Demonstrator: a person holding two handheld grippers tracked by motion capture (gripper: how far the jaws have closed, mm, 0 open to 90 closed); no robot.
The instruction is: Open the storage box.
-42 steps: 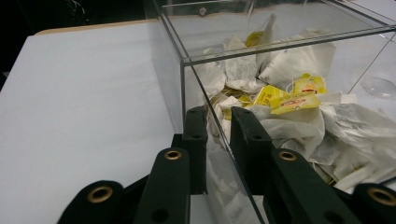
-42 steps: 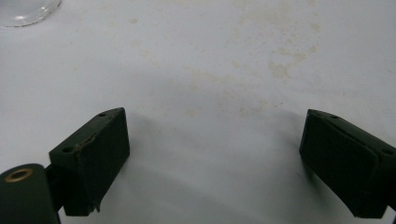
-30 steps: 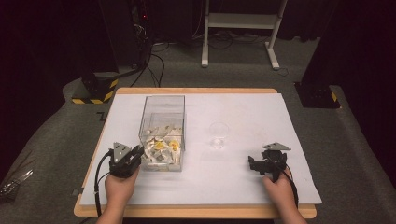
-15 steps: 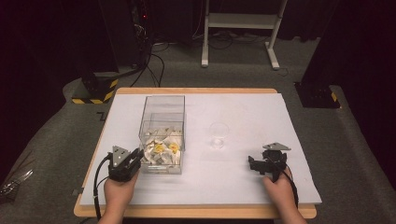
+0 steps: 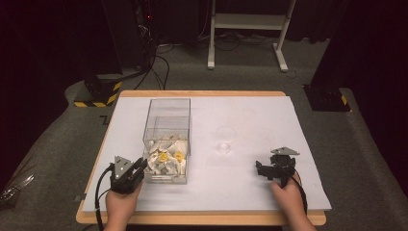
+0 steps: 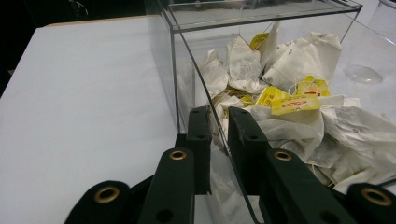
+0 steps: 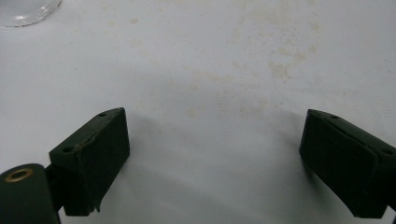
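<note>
A clear plastic box (image 5: 167, 139) stands on the white sheet, left of the middle, holding several white tea bags (image 5: 166, 159) with yellow tags. My left gripper (image 5: 139, 166) is at the box's near left corner. In the left gripper view, my left gripper (image 6: 219, 116) is shut on the box's clear front wall (image 6: 187, 60), which runs between the two jaws, with the tea bags (image 6: 289, 100) just behind. My right gripper (image 5: 260, 169) rests low over the sheet at the near right. In the right gripper view, my right gripper (image 7: 212, 140) is open wide with nothing in it.
An empty clear glass (image 5: 224, 137) stands on the sheet between the box and my right gripper, and shows as a glass base (image 6: 364, 72) and a glass rim (image 7: 25, 11). The white sheet (image 5: 250, 115) covers a wooden table. Dark floor, cables and a stand lie beyond.
</note>
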